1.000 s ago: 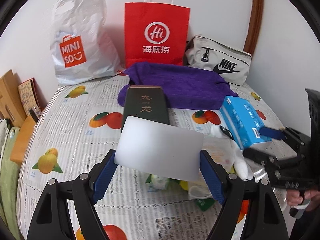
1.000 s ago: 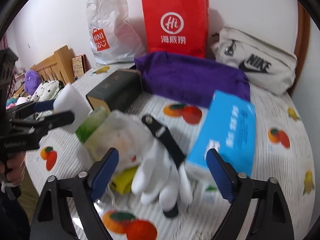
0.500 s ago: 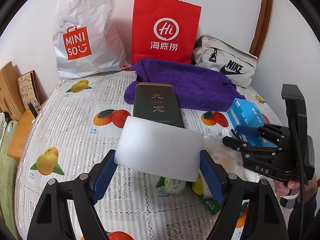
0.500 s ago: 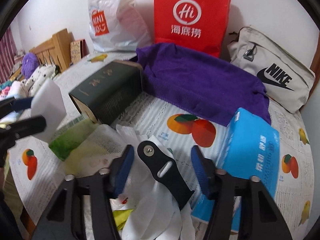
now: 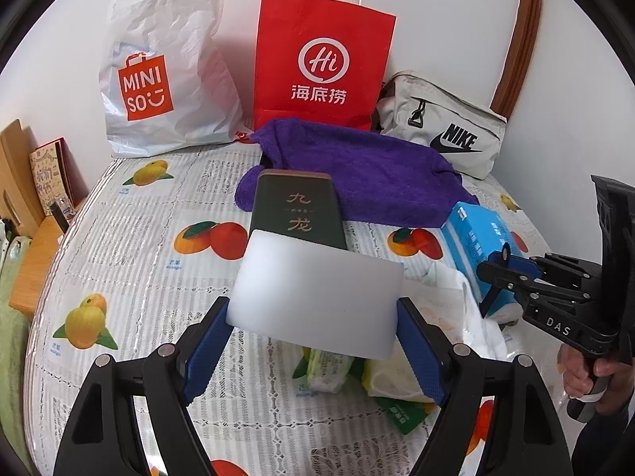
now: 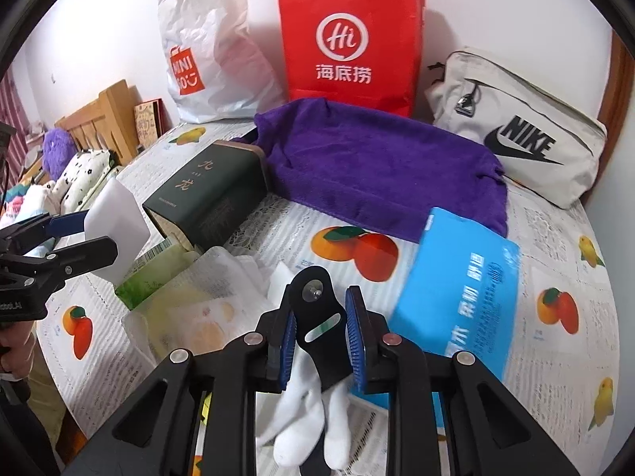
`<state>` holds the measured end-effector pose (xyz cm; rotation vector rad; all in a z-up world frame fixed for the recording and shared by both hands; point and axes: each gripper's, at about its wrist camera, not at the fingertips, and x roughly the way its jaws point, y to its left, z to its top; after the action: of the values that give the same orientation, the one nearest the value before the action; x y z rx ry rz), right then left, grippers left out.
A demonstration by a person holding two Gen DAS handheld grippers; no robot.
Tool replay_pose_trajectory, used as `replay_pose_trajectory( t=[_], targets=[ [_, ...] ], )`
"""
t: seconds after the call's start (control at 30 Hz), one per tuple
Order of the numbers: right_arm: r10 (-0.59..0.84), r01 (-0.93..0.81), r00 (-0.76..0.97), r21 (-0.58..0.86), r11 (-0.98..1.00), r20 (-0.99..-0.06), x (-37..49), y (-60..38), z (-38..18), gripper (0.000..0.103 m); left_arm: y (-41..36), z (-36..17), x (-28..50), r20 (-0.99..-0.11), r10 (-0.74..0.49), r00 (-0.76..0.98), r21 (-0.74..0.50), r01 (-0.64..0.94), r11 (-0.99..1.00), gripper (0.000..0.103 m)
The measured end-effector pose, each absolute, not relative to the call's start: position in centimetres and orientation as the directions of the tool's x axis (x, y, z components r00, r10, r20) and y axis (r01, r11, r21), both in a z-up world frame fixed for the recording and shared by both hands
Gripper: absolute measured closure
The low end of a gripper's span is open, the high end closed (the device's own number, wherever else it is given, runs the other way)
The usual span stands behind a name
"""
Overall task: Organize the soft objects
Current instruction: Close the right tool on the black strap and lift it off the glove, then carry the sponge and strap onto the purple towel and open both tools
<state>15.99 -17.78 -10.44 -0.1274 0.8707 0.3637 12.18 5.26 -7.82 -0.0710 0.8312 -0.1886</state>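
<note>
Holding a white foam block (image 5: 317, 297) between its blue pads, the left gripper (image 5: 313, 349) hovers just in front of the dark green tea box (image 5: 297, 210). The right gripper (image 6: 320, 341) is closing on a black strap tab (image 6: 317, 325) of the white glove (image 6: 309, 416), to the right of that box, beside the blue tissue pack (image 6: 460, 289).

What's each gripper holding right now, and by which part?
Left gripper holds the white block by its two side edges. Right gripper is closing on the black strap of the white gloves, pads at its edges.
</note>
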Motion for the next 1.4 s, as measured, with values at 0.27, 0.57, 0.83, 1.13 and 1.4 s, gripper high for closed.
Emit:
replay_pose_trajectory(
  t=[0.27, 0.57, 0.83, 1.13, 1.4],
  targets=[
    [0.285, -0.347, 0.604, 0.077, 0.935, -0.744, 15.4, -19.2, -8.6, 0.080, 5.0, -6.3, 12.4, -0.716, -0.185, 0.673, -0.128, 0.133, 0.983, 0.023],
    [0.298, -0.326, 0.629, 0.104, 0.940, -0.718, 14.5, -21.0, -6.0, 0.080, 5.5, -5.8, 13.2, -0.727, -0.157, 0.669, -0.121, 0.100, 0.988, 0.023],
    [0.277, -0.290, 0.649, 0.106, 0.951, -0.709, 12.4, -23.6, -4.4, 0.080, 5.8, -5.9, 13.9, -0.734, -0.152, 0.662, -0.124, 0.089, 0.988, 0.023],
    [0.248, -0.239, 0.607, 0.125, 0.963, -0.755, 11.3, -26.0, -7.1, 0.080, 5.6, -6.1, 14.9, -0.741, -0.139, 0.657, -0.117, 0.077, 0.990, 0.023],
    [0.250, -0.220, 0.603, 0.143, 0.965, -0.758, 12.6, -27.3, -7.4, 0.080, 6.0, -6.0, 16.7, -0.750, -0.113, 0.652, -0.112, 0.043, 0.993, 0.023]
  ],
)
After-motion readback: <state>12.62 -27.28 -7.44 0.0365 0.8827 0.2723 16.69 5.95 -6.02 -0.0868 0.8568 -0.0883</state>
